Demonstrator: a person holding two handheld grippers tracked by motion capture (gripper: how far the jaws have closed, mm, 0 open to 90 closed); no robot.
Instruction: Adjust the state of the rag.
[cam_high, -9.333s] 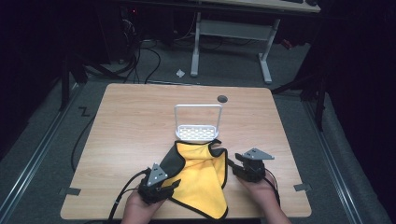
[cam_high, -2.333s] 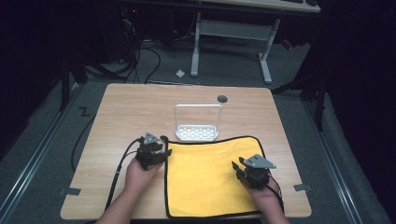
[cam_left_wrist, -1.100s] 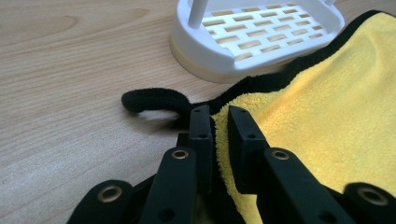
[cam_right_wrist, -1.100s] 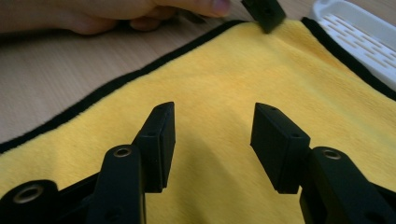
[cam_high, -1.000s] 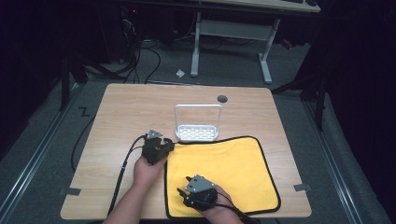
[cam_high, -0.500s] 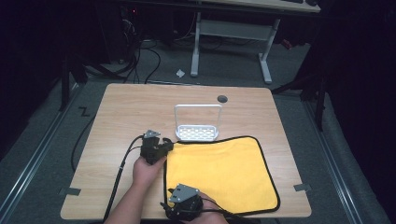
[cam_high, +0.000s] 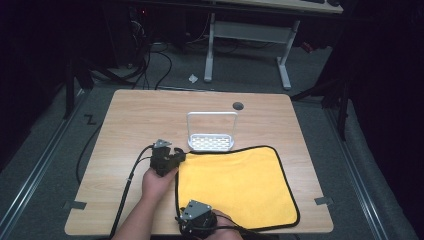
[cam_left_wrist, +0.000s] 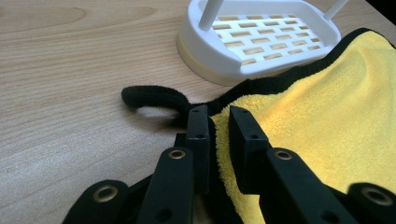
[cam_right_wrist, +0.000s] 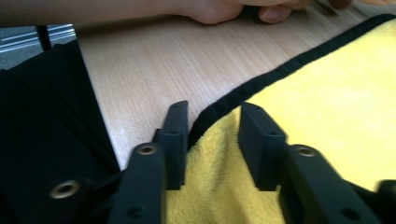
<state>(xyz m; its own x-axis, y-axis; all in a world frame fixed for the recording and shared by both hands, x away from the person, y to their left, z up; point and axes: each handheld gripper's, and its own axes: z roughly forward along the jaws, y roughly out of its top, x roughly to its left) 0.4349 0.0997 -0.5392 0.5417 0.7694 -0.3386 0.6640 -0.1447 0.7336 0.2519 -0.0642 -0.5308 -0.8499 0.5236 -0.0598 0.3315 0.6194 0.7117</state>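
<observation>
Now, line by line:

Cloth: yellow cloth (cam_high: 235, 185) with a black hem, spread flat over the lower right of the surface (cam_high: 140, 115) in the high view; its far edge lies against the white rack (cam_high: 212, 141) at mid-frame.

Left gripper: left gripper (cam_high: 172, 159) sits at the cloth's far left corner, left of centre in the high view, just beside the rack.

Left fingers: fingers (cam_left_wrist: 247, 140) stand narrow in the left gripper view, one on each side of the cloth's hemmed edge, with a slim fold of yellow pile and black hem filling the gap; the pads press on the fold.

Hem loop: black hanging loop (cam_left_wrist: 154, 97) of the cloth curls out onto the bare wood just ahead of the left fingers, upper left of them in that view.

Right gripper: right gripper (cam_high: 186, 220) is at the bottom edge of the high view, at the cloth's near left corner.

Right fingers: fingers (cam_right_wrist: 261, 140) have just been closing; in the right gripper view they stand about half open, astride the black hem, the cloth between them. Yellow pile bunches up in the gap, but the pads are apart from it on both sides.

Person: left hand (cam_high: 157, 182) wraps the left gripper; in the right gripper view it shows along the top edge.
</observation>
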